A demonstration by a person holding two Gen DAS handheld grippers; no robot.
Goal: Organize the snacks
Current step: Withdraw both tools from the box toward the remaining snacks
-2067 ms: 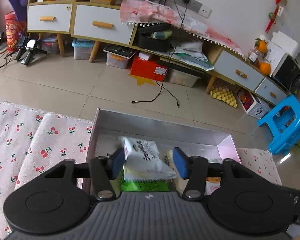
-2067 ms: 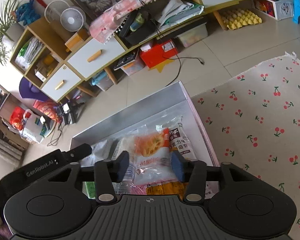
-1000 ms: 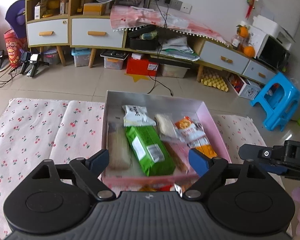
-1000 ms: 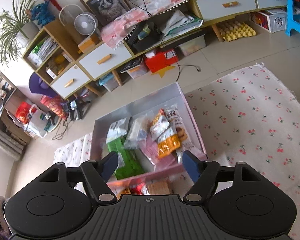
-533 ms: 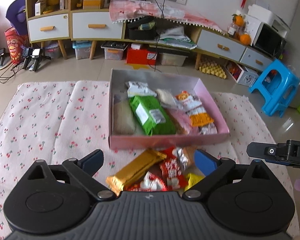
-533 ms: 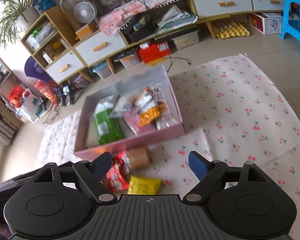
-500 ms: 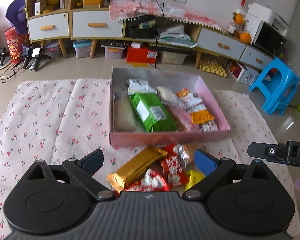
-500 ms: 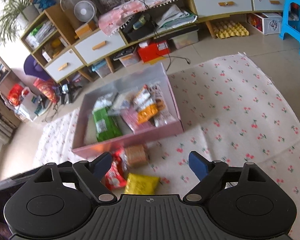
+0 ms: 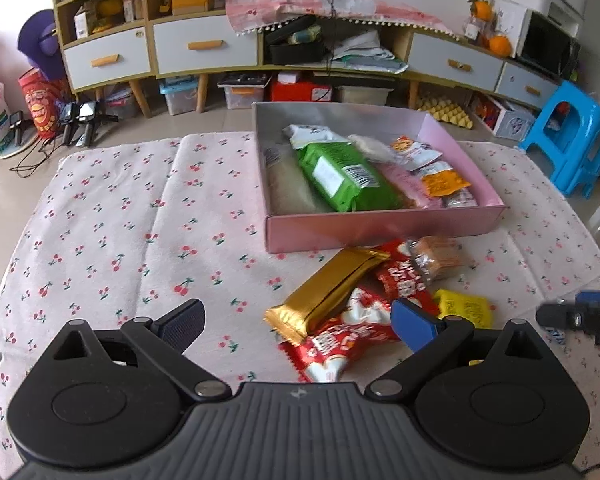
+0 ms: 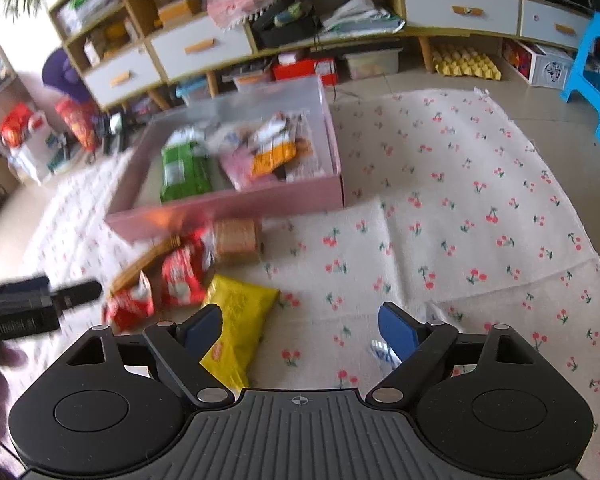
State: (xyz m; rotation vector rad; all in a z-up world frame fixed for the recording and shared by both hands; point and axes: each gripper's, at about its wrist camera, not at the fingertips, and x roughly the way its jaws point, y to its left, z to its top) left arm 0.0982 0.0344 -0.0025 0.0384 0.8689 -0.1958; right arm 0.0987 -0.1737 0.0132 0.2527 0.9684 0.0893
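A pink box (image 9: 380, 234) on the cherry-print cloth holds a green packet (image 9: 340, 176) and several other snacks. In front of it lie a gold bar (image 9: 328, 292), red packets (image 9: 340, 340), a brown cracker pack (image 9: 436, 256) and a yellow packet (image 9: 466, 306). My left gripper (image 9: 298, 322) hovers over the gold bar and red packets, its jaws opening and touching nothing. My right gripper (image 10: 300, 330) is open above bare cloth, with the yellow packet (image 10: 236, 320) by its left finger. The box (image 10: 228, 204) is blurred in the right wrist view.
The cloth (image 9: 140, 220) covers the floor around the box. A small white and blue wrapper (image 10: 380, 350) lies by my right finger. A blue stool (image 9: 576, 140) stands at the right, and cabinets (image 9: 204, 46) with storage bins line the back wall.
Both grippers have drawn back from the box and sunk toward the cloth, jaws spreading wider. The loose snacks in front of the box have come into view.
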